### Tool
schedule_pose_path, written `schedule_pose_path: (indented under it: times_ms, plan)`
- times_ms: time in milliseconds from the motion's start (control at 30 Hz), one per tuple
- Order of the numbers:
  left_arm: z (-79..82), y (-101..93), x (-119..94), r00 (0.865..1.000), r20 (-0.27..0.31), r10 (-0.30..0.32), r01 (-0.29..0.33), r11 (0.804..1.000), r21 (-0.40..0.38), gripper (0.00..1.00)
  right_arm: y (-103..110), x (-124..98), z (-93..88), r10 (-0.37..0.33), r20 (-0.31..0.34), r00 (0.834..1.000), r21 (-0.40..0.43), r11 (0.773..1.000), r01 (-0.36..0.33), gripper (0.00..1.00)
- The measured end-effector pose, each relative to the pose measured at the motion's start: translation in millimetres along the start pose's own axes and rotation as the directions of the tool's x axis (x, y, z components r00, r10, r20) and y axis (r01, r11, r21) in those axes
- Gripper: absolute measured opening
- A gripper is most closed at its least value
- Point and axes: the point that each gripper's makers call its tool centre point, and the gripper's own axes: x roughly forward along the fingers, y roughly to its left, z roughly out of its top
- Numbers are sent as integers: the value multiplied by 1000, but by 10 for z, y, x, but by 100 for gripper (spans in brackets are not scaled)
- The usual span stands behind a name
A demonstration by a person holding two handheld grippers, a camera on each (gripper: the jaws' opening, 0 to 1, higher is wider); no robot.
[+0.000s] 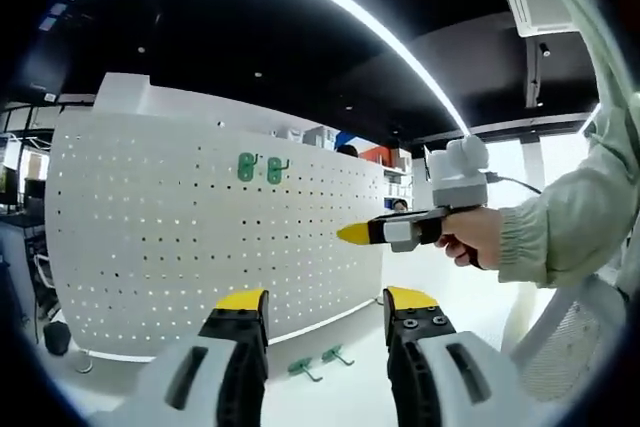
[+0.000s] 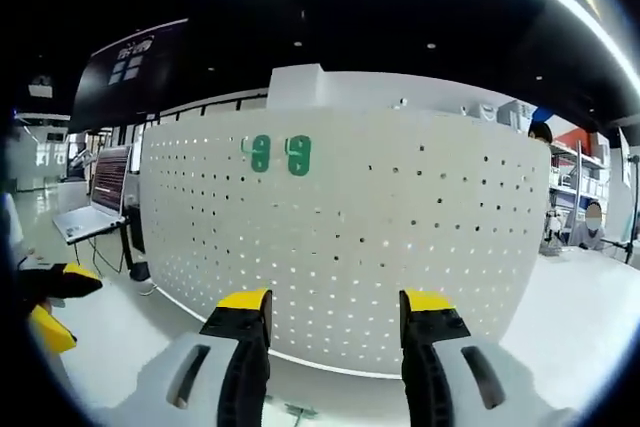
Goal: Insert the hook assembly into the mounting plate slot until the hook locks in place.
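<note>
Hooks in green plastic, two of them [image 1: 320,362], lie loose on the white table [image 1: 350,342] just in front of the foot of the white pegboard [image 1: 180,237], seen between the jaws in the left gripper view. Two more green hooks [image 1: 262,168] already hang side by side high on that perforated board; the right gripper view shows the same hung pair [image 2: 280,154] near its top edge. The left gripper [image 1: 326,309] stands with its yellow-tipped jaws apart, nothing between them. The right gripper [image 2: 336,309] likewise has its jaws spread and empty. In the left gripper view the right gripper comes in from the right, held in a person's hand [image 1: 470,237], its yellow tips pointing at the board; from this side they look nearly together, though the angle is poor.
</note>
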Motion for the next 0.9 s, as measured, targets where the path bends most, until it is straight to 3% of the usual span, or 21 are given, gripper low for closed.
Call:
schedule_pose_path:
  times_ms: [467, 900]
  plan:
    - [-170, -42, 18, 998, -64, -14, 17, 998, 55, 47, -199, -385, -157, -26, -18, 1000, 40, 999, 26, 49]
    - [-325, -35, 9, 992, -127, -10, 20, 996, 81, 46, -117, -716, -225, 13, -2, 1000, 51, 999, -13, 49]
